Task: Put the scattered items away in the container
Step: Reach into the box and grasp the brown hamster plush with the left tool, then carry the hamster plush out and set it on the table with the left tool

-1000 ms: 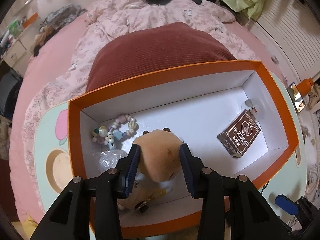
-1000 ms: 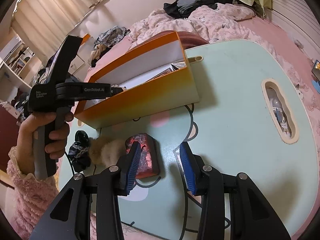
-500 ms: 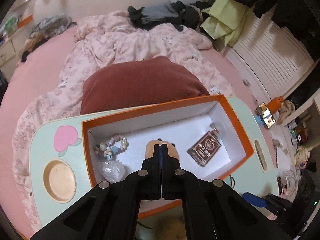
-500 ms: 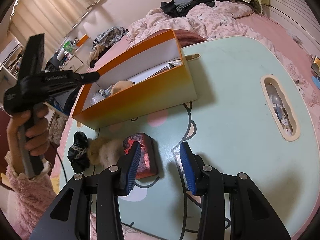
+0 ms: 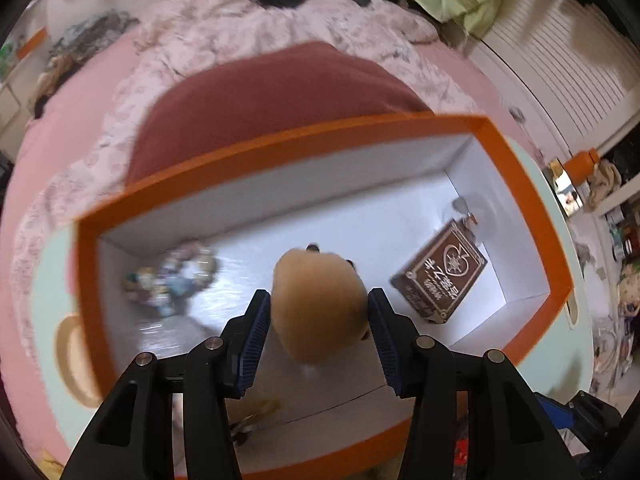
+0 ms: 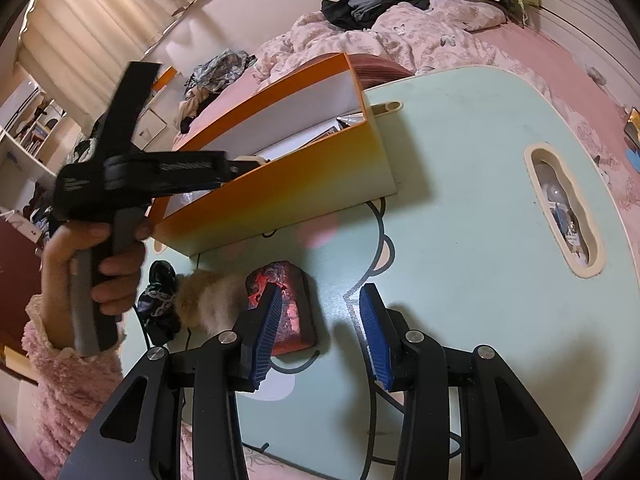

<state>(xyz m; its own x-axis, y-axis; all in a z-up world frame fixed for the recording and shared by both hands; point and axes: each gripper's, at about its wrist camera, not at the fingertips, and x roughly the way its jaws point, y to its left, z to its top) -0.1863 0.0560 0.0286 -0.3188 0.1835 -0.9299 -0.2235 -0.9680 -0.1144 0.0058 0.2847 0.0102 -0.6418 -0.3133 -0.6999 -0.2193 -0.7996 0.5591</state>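
Observation:
The orange box (image 5: 280, 148) with white walls stands on the mint table. In it lie a bead bracelet (image 5: 172, 276), a brown card pack (image 5: 440, 276) and a tan plush toy (image 5: 320, 304). My left gripper (image 5: 318, 320) points down into the box; its jaws are opening, and both blue pads still lie against the plush's sides. My right gripper (image 6: 320, 312) hangs open over the table (image 6: 480, 240) with nothing between its fingers. Beside its left finger lie a red glittery block (image 6: 292, 308), a tan fluffy piece (image 6: 208, 296) and a black scrunchie (image 6: 160, 296).
A dark red cushion (image 5: 272, 92) and a pink quilt lie behind the box. The table has a slotted handle hole (image 6: 560, 208) at its right. A hand (image 6: 100, 256) in a pink fleece sleeve holds the left gripper at the box's left end (image 6: 280, 192).
Half a second ago my left gripper was shut and raised over the box, with the plush lying below it. Now it is lower, with its pads either side of the plush. The right gripper has not moved.

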